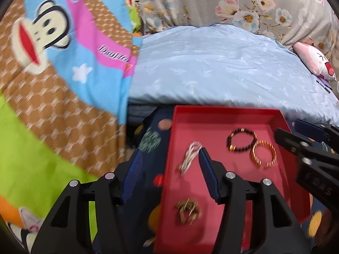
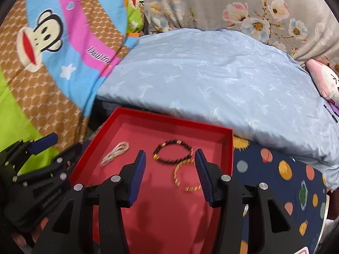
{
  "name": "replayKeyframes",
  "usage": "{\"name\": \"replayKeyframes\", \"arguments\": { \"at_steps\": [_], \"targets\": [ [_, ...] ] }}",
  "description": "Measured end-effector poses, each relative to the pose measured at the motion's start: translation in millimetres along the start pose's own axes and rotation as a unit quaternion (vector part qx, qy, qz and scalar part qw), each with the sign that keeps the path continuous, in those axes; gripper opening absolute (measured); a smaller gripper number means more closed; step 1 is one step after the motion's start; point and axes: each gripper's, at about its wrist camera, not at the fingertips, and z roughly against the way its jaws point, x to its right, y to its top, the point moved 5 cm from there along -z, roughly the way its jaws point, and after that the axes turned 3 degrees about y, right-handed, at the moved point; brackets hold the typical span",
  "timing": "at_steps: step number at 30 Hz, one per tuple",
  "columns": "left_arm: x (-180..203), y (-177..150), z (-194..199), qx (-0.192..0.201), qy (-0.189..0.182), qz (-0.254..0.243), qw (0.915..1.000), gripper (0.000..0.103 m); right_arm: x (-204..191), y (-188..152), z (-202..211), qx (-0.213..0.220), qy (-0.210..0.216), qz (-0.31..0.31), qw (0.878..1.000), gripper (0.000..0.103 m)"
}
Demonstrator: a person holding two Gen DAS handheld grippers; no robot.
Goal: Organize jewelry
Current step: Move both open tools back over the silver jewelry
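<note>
A red tray (image 1: 222,110) (image 2: 169,118) lies on a dark planet-print sheet. In it are a silver chain (image 1: 190,154) (image 2: 115,152), a black bead bracelet (image 1: 241,129) (image 2: 172,141), a gold bracelet (image 1: 273,150) (image 2: 175,175) and a gold piece (image 1: 188,210) near the front. My left gripper (image 1: 169,153) is open over the tray's left rim, with the silver chain lying by its right finger, untouched. Over the tray's right half, my right gripper (image 2: 170,153) is open with nothing held; the two bracelets lie just beyond its tips. Each gripper shows at the other view's edge (image 1: 286,127) (image 2: 66,141).
A light-blue quilt (image 2: 211,74) bulges right behind the tray. A cartoon monkey blanket (image 1: 53,63) covers the left, with grey floral fabric (image 2: 233,4) at the back. A pink plush toy (image 1: 315,61) lies far right. The planet-print sheet (image 2: 275,180) spreads to the tray's right.
</note>
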Motion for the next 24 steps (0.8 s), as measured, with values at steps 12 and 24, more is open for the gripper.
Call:
{"name": "replayKeyframes", "arguments": {
  "at_steps": [12, 24],
  "targets": [
    [-43.5, -98.1, 67.5, -0.024, 0.013, 0.009, 0.9996, 0.060, -38.7, -119.1, 67.2, -0.038, 0.013, -0.006, 0.999, 0.048],
    [-10.3, -197.6, 86.1, -0.081, -0.046, -0.042, 0.9948, 0.064, -38.0, -209.8, 91.4, -0.090, 0.003, -0.043, 0.995, 0.048]
  ]
}}
